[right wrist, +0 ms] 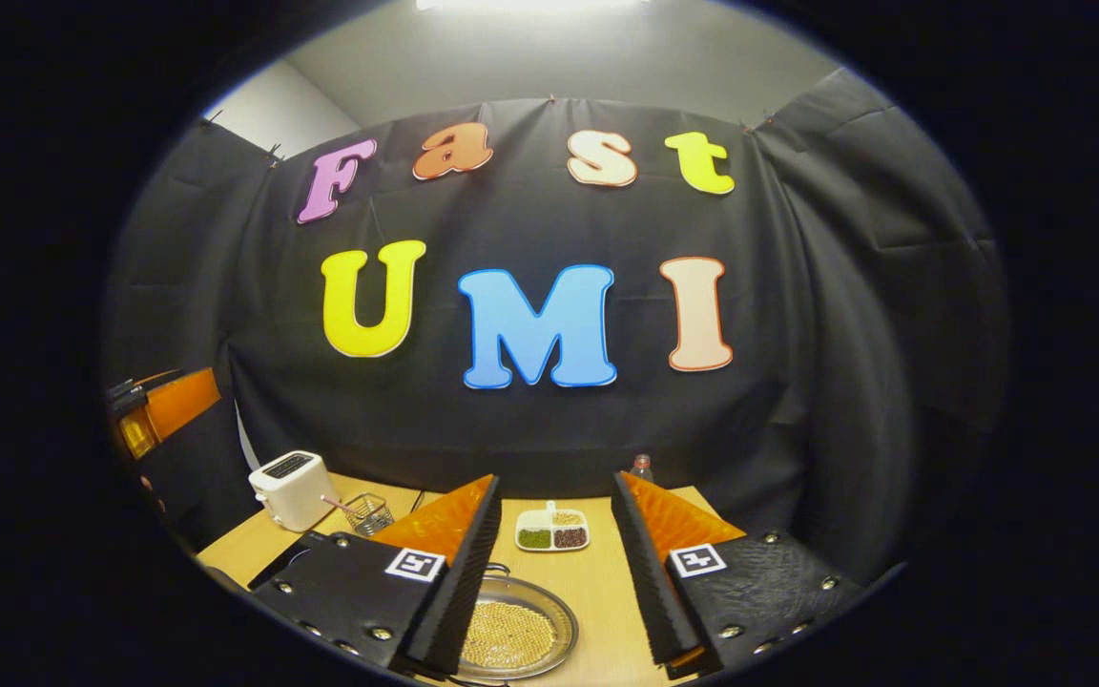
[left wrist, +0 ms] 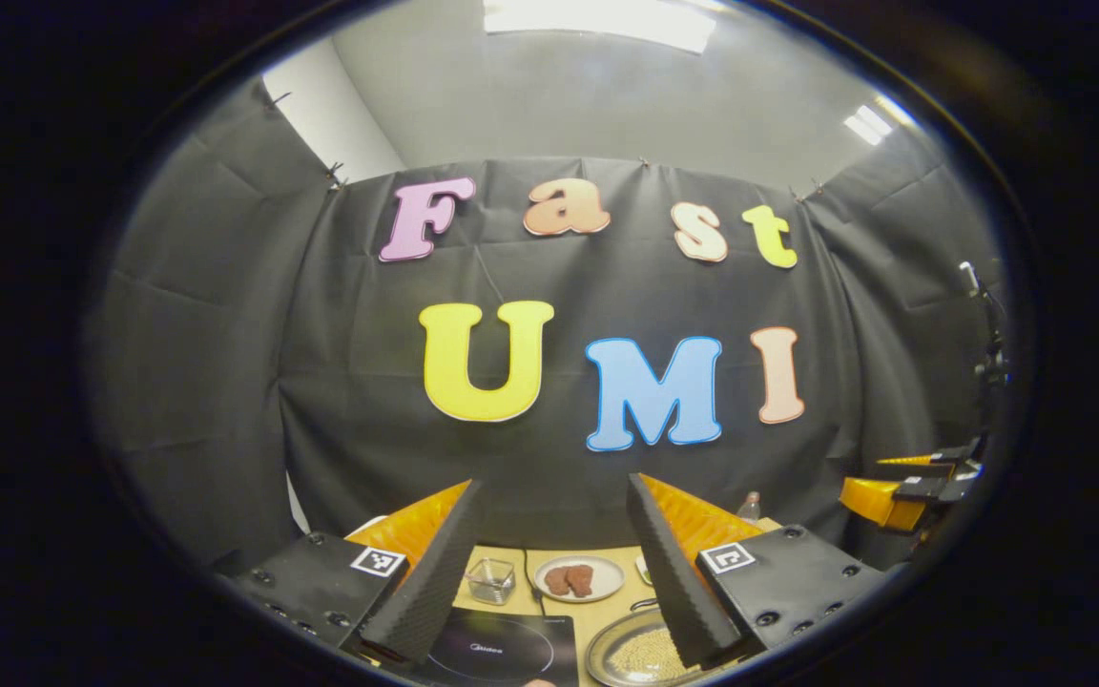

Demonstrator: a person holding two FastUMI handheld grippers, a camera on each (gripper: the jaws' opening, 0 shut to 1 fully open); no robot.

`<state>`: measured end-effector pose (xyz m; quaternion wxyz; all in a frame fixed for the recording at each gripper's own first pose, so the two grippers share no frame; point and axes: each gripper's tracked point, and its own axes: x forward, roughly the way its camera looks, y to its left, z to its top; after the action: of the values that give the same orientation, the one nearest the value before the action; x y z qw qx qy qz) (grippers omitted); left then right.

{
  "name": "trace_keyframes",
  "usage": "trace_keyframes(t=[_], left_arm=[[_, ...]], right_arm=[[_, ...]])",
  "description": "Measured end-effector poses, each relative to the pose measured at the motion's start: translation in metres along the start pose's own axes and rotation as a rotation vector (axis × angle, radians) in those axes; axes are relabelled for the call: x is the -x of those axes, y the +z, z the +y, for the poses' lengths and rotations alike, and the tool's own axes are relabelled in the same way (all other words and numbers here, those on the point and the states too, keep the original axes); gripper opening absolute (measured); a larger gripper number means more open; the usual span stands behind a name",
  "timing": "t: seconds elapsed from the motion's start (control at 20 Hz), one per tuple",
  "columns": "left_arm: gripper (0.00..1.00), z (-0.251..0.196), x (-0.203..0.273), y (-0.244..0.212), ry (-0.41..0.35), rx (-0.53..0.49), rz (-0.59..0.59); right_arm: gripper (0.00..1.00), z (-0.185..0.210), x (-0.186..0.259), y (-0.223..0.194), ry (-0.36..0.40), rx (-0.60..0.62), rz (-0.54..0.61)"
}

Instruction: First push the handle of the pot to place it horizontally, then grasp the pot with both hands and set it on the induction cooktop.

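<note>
The right gripper, fingers spread and empty, hovers above the round metal pot of yellow beans; the left gripper, likewise spread, has that pot below-right, the black induction cooktop below-left.

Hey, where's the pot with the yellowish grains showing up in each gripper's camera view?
Left gripper view: the pot sits at the bottom, right of the induction cooktop, partly behind the right finger.
Right gripper view: the pot lies bottom centre, beside the left finger.
Shared landmark: the wooden table.
</note>
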<state>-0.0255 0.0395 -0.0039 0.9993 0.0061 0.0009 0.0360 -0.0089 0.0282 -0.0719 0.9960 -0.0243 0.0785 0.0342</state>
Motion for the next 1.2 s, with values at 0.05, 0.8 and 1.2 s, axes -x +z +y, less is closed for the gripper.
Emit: trace_keyframes(t=[0.05,0.8,1.2], left_arm=[[0.96,-0.001,0.001,-0.003,0.001,-0.002,0.006],[0.96,0.029,0.025,-0.022,0.077,-0.02,0.056],[0.95,0.044,0.036,-0.021,0.115,-0.012,0.05]], right_arm=[[0.65,0.001,0.0,-0.008,0.004,0.002,0.02],[0.04,0.07,0.011,-0.182,0.222,-0.088,0.594],[0.04,0.111,0.046,-0.277,0.347,-0.203,0.957]])
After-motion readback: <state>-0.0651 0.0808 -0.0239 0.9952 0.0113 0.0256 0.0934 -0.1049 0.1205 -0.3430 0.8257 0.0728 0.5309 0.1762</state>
